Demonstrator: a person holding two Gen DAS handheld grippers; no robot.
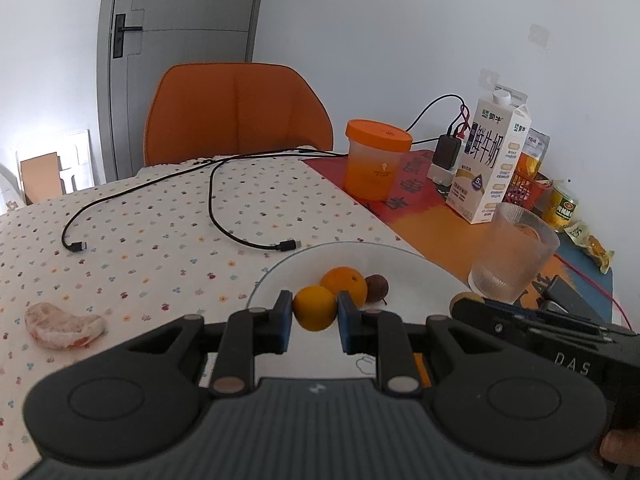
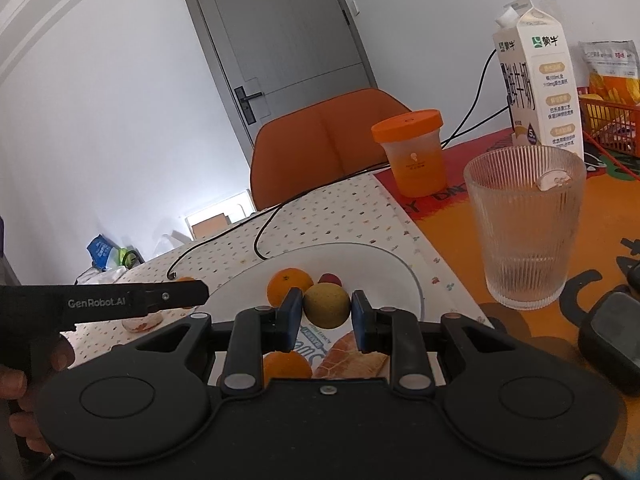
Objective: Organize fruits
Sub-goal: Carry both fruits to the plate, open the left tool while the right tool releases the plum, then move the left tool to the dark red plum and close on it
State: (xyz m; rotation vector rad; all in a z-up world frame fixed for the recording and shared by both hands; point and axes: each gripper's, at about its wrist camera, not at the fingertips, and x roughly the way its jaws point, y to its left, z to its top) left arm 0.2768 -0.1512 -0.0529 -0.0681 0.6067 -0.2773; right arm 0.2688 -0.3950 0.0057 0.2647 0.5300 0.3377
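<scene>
My left gripper (image 1: pixel 315 312) is shut on a small yellow-orange fruit (image 1: pixel 315 307) and holds it over the near rim of the white plate (image 1: pixel 420 280). On the plate lie an orange (image 1: pixel 347 283) and a dark red passion fruit (image 1: pixel 377 288). My right gripper (image 2: pixel 326 312) is shut on a yellow-green round fruit (image 2: pixel 326 305) over the same plate (image 2: pixel 376 264), with the orange (image 2: pixel 289 283) and the red fruit (image 2: pixel 330 279) just beyond. A peeled citrus segment (image 1: pixel 64 330) lies on the dotted cloth at the left.
A ribbed glass (image 2: pixel 524 228) stands right of the plate. Behind it are an orange-lidded cup (image 1: pixel 376 158), a milk carton (image 1: pixel 494 160) and a charger with black cables (image 1: pixel 224 220). An orange chair (image 1: pixel 236 108) stands behind the table. Dark devices (image 2: pixel 612 328) lie at the right.
</scene>
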